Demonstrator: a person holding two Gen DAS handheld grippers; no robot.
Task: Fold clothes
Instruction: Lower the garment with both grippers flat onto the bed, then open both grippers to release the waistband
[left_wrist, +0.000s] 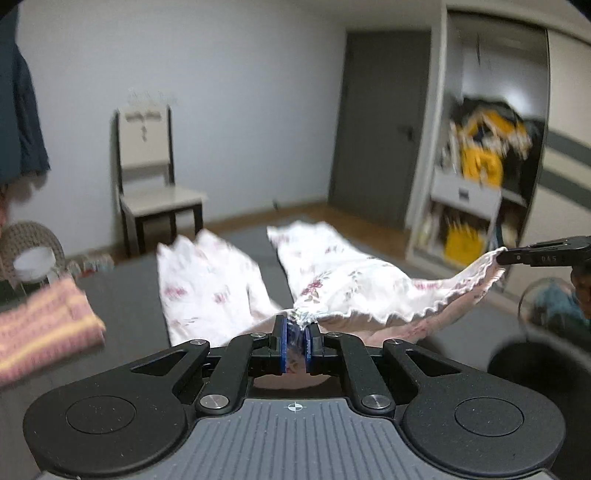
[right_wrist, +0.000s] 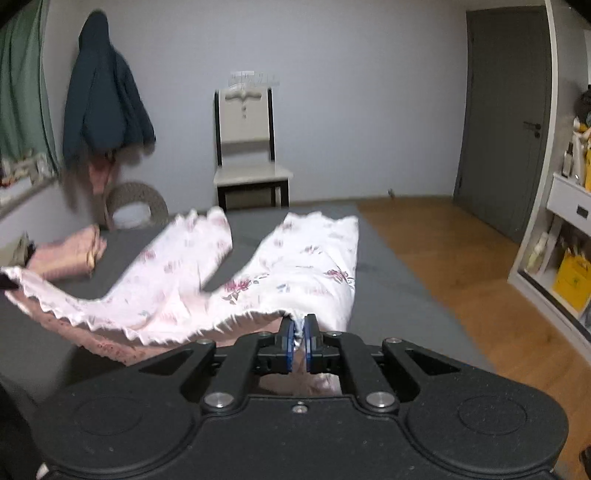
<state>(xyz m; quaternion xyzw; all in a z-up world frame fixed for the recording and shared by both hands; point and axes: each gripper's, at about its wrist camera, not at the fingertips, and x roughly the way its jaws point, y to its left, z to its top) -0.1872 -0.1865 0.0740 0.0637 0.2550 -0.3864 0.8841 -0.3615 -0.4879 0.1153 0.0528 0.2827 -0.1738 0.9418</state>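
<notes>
Both grippers, left gripper (left_wrist: 295, 334) and right gripper (right_wrist: 300, 332), pinch the frilled waistband of white floral cotton pyjama trousers (right_wrist: 295, 266), legs trailing toward twelve o'clock over the grey bed (right_wrist: 384, 269); uneven pulling could slip the thin hem free.

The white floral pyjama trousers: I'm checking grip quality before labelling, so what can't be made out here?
- White floral pyjama trousers: the waistband inside both grips is covered by the left gripper and right gripper.
- Left wrist view: trouser legs and the pink striped folded cloth are motion-blurred.
- Underside on the grey bed surface: hidden by the fabric.
</notes>
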